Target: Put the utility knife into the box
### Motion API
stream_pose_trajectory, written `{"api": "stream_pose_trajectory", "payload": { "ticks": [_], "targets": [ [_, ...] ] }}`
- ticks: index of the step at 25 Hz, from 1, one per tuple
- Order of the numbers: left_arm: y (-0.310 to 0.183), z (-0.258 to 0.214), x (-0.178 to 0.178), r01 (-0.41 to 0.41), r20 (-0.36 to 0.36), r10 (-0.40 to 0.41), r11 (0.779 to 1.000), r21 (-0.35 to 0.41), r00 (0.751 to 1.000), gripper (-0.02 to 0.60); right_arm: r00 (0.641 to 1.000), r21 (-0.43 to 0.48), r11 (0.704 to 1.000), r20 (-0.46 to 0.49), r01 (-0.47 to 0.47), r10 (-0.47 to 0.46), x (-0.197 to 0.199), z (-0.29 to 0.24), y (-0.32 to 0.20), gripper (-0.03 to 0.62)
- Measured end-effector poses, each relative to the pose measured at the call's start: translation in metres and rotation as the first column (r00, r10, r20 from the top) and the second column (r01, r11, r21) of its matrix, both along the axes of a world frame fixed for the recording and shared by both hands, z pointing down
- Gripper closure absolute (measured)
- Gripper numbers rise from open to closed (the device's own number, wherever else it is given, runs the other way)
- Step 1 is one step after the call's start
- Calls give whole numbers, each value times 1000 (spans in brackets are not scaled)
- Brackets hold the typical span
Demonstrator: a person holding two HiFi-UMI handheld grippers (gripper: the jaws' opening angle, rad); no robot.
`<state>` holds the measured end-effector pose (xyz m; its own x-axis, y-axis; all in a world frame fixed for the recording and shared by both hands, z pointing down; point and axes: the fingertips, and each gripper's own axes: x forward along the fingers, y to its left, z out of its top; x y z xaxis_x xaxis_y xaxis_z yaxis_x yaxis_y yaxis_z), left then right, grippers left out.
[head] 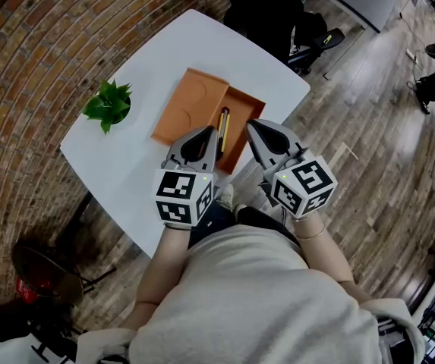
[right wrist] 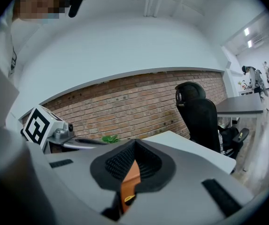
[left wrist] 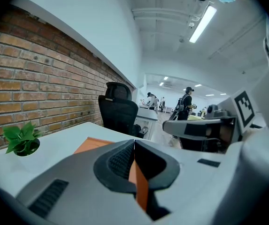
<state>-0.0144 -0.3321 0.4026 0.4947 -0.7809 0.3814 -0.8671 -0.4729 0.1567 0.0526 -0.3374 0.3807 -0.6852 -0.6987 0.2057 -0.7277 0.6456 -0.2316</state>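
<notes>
— Grippers: state of each?
— Left gripper and right gripper both have their jaws together with nothing held. Each gripper view shows only orange through the slit under the closed pads.
— Location of the work?
— On the table, the box sits just ahead of both tips. Its lid lies flat beside it, on the left. The knife lies inside the box, along its left wall.
— Axis and bearing?
— The long axis runs away from the person, roughly in line with the jaws. The knife lies between the two tips, just beside the left one, so the left hand is nearer.
— Pose?
— Both grippers are side by side at the near table edge, pointing forward and slightly down. Judgement: the knife is already in the box, so no reach appears necessary.
</notes>
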Motion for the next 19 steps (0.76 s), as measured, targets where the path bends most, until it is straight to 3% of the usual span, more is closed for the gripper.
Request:
{"api": "stream_pose_trajectory", "payload": {
  "ticks": [19],
  "targets": [
    [-3,6,1,-6,-18,5,999,-36,1000,574,999,-35,999,-45,14,-16,-1,14,0,595]
  ]
}}
